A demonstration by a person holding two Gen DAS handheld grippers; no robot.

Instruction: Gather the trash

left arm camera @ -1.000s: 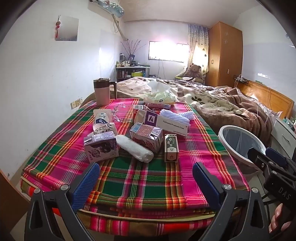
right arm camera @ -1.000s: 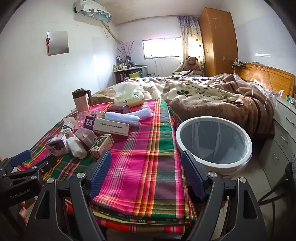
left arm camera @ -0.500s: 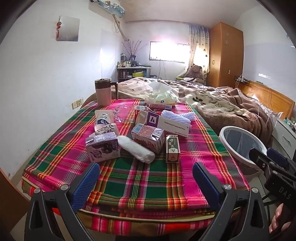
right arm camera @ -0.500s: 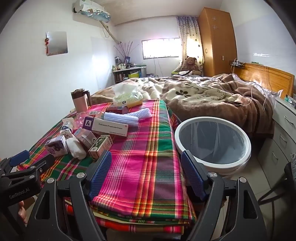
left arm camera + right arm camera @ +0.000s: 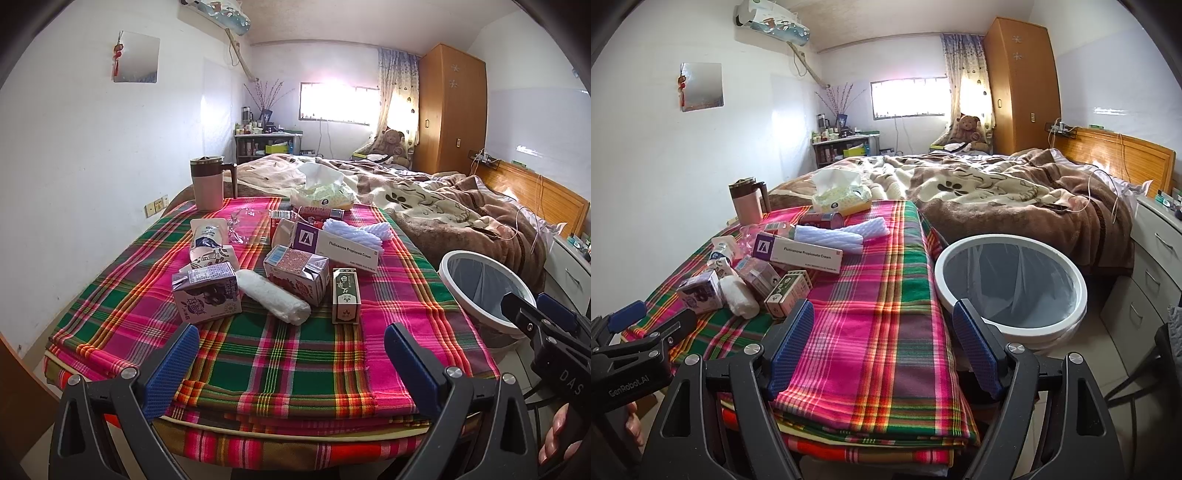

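Trash lies on a plaid-covered table [image 5: 280, 354]: a purple drink carton [image 5: 207, 291], a white wad of tissue [image 5: 273, 301], a pink carton [image 5: 297, 273], a small green box [image 5: 346, 295], a long cream box [image 5: 334, 245] and pouches [image 5: 207, 236]. A white-rimmed bin [image 5: 1010, 284] with a clear liner stands on the floor right of the table. My left gripper [image 5: 291, 360] hangs open over the table's near edge, short of the cartons. My right gripper [image 5: 882, 349] is open over the table's right part, beside the bin. Both hold nothing.
At the table's far end stand a pink lidded mug [image 5: 208, 182] and a tissue pack [image 5: 321, 197]. An unmade bed [image 5: 1015, 195] lies beyond, with a white drawer unit [image 5: 1152, 258] at right and a wooden wardrobe [image 5: 1019, 85] behind.
Both views have shifted slightly: the table items sit a little lower and to the right in the left wrist view. Both grippers stay open and empty.
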